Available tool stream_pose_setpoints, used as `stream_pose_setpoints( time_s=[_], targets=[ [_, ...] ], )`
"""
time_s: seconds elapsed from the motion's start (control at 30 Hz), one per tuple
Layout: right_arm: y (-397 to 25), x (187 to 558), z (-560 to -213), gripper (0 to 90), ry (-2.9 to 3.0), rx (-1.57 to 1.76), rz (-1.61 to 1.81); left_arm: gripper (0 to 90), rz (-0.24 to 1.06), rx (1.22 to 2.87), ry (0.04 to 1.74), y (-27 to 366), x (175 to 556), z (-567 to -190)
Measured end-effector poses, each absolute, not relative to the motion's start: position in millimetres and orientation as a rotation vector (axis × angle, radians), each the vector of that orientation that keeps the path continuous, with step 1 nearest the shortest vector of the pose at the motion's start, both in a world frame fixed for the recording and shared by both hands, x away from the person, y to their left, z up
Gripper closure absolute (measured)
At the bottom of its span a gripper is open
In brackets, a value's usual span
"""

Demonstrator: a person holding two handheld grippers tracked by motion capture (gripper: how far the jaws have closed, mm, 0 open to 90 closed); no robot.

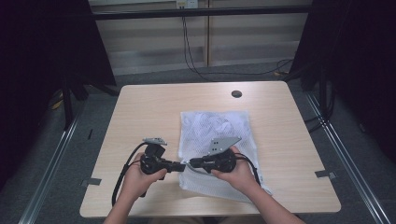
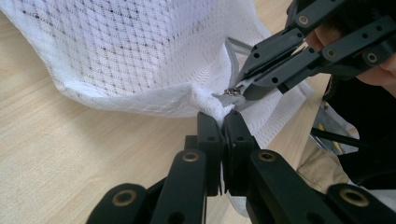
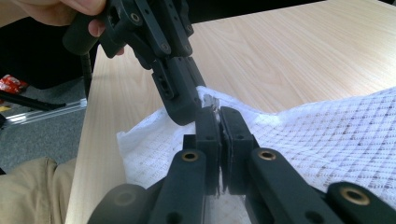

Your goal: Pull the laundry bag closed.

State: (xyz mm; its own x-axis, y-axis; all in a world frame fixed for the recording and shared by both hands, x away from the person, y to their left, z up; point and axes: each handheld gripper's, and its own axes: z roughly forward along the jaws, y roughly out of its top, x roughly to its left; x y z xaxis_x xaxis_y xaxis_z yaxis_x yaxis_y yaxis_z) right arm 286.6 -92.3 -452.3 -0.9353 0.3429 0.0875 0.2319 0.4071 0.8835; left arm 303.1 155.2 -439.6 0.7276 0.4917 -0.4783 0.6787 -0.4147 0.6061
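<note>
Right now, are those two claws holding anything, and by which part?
Yes. The left claw pinches the white mesh bag at its near left edge; the right claw grips the bag's metal zipper pull beside it.

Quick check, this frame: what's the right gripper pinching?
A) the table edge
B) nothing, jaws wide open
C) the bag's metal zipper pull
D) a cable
C. In the left gripper view the right gripper is closed on the small metal zipper pull at the edge of the white mesh bag, while the left gripper pinches the mesh beside it.
</note>
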Motion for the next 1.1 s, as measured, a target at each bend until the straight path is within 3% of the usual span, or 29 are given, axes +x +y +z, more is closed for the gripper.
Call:
stream_pose_setpoints(
  time_s=[1.1],
  targets=[
    [-101.9,283.2,-452.3,87.2,2.527,0.482,1.596,87.6,-0.336,2.052,0.885,158.6,303.8,-438.4]
  ],
)
